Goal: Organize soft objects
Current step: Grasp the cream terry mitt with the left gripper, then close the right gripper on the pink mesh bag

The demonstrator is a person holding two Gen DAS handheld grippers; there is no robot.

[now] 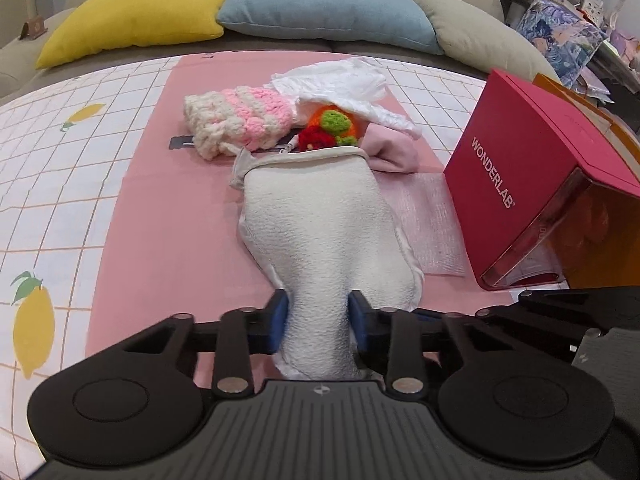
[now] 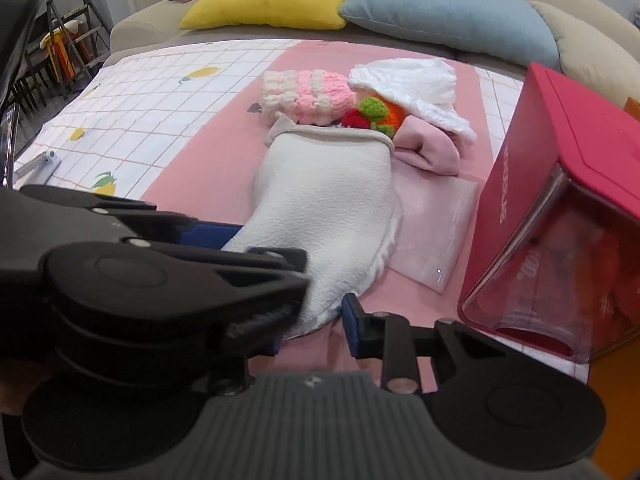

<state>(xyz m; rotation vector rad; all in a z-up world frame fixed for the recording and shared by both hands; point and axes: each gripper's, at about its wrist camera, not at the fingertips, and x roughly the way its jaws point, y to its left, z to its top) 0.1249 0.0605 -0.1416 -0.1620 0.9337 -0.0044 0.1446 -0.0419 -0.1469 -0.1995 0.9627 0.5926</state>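
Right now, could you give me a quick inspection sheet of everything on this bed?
Surface: pink sheet over a lemon-print cover.
Job's things: cream mitt lying flat; behind it a pink-and-white knit, crochet toy, white cloth, pink cloth.
Clutter: red box on its side, bubble wrap beside the mitt.
Grippers: left hand-held gripper pinching the mitt's near end; right hand-held gripper at the mitt's near corner, grip unclear, one finger hidden by the left one.
Cables: nothing seen.
Surroundings: yellow pillow, blue pillow, folding ladder.
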